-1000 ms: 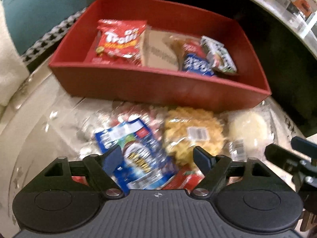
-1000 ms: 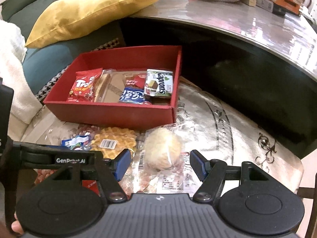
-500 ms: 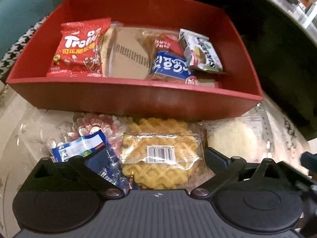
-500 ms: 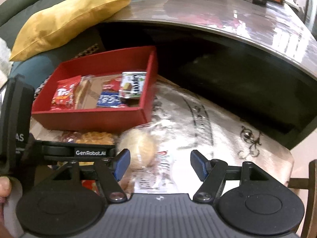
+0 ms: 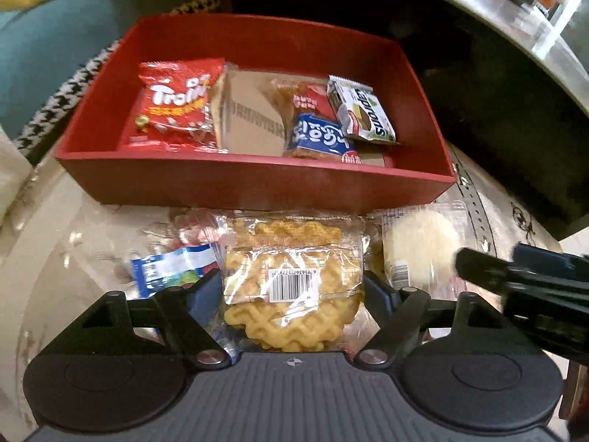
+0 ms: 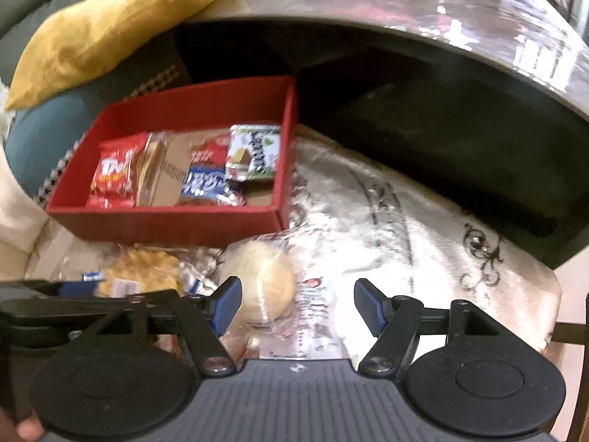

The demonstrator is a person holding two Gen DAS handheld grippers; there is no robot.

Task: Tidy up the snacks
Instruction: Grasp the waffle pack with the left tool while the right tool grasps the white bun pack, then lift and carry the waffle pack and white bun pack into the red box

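Note:
A red box [image 5: 257, 188] holds a red Trolli bag [image 5: 173, 107], a brown packet [image 5: 250, 118], a blue packet [image 5: 318, 136] and a white-green wafer pack [image 5: 362, 110]. In front of it lie a wrapped waffle [image 5: 291, 280], a blue-white packet [image 5: 169, 269] and a wrapped round bun [image 5: 419, 246]. My left gripper [image 5: 292, 294] is open with its fingers on either side of the waffle. My right gripper [image 6: 298, 304] is open just above the bun [image 6: 261, 287] and its clear wrapper. The box also shows in the right wrist view [image 6: 165, 221].
The snacks lie on a shiny patterned cloth [image 6: 405, 243]. A dark table edge [image 6: 441, 59] overhangs behind the box. A yellow cushion [image 6: 110, 18] and teal sofa [image 5: 48, 51] stand at the back left. The right gripper's body [image 5: 533, 294] reaches in beside the left one.
My left gripper has stayed around the waffle and pulled back slightly. My right gripper has shifted left and lower, so the bun now sits nearer its left finger.

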